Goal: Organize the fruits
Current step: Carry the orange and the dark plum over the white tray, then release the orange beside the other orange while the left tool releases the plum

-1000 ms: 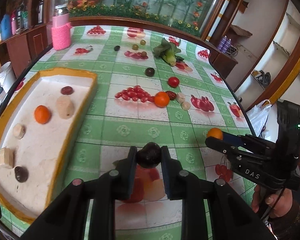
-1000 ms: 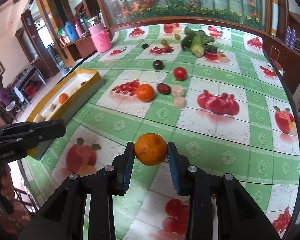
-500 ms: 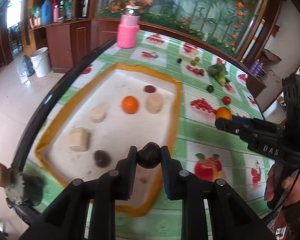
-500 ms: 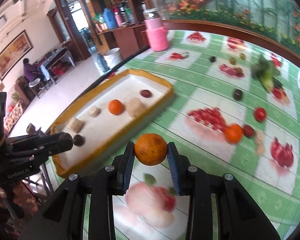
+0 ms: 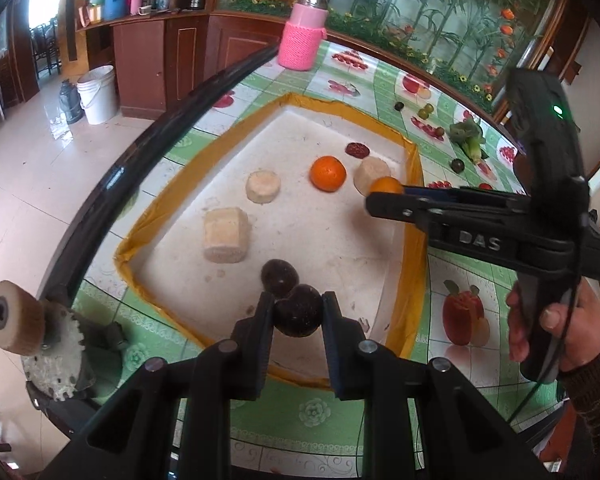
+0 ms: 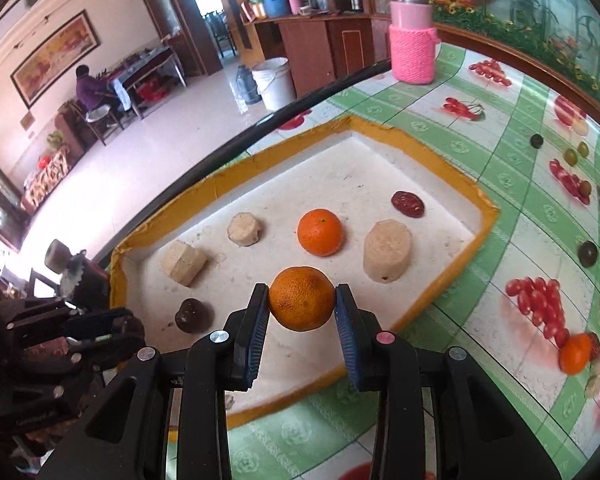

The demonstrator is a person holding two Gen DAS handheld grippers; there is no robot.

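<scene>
Left gripper (image 5: 298,310) clamps a dark round fruit (image 5: 299,311) over the yellow-rimmed tray's (image 5: 417,184) near end. Right gripper (image 6: 302,307) grips an orange (image 6: 302,298) above it. Inside: three beige chunks, one orange, one dark fruit, one red date. Only the right view shows a seated person (image 6: 87,86).

Fruit-print table (image 5: 308,412); yellow-rimmed tray (image 5: 415,216)

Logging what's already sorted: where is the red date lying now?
In the right wrist view the red date lies in the tray's far right corner, just beyond the loose orange and the tall beige chunk.
</scene>
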